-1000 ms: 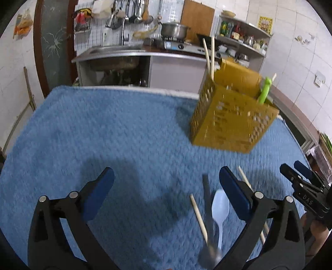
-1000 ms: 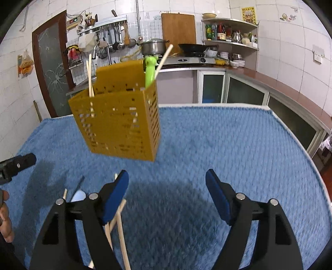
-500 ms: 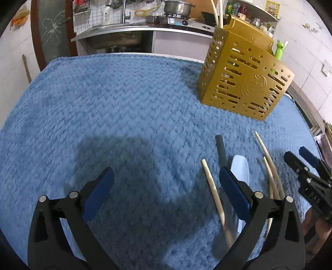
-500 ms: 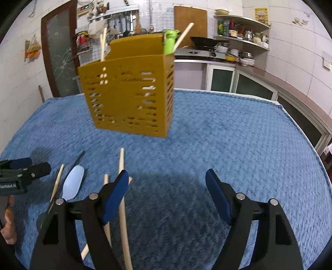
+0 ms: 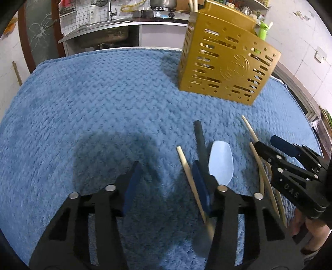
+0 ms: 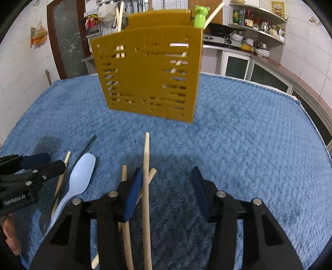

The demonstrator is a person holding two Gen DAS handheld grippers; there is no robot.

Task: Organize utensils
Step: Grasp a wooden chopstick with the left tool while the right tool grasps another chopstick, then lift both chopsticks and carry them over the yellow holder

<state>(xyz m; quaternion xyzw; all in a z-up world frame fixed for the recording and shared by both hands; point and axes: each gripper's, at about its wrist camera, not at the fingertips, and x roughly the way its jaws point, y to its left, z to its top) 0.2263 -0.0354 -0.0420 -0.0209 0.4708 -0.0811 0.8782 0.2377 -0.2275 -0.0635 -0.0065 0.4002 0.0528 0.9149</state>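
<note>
A gold perforated utensil holder stands on the blue cloth, also seen in the right wrist view, with chopsticks and a green utensil inside. Loose on the cloth lie a light blue spoon, a dark utensil handle and several wooden chopsticks. My left gripper is partly open and low, with one chopstick beside its right finger. My right gripper is partly open and low, with a chopstick just inside its left finger. Neither grips anything.
The blue cloth covers the table. Behind it are a kitchen counter with a sink and shelves of jars. The table's right edge is near.
Both grippers have come down toward the loose utensils and their jaws have narrowed. The holder looms larger in the right wrist view.
</note>
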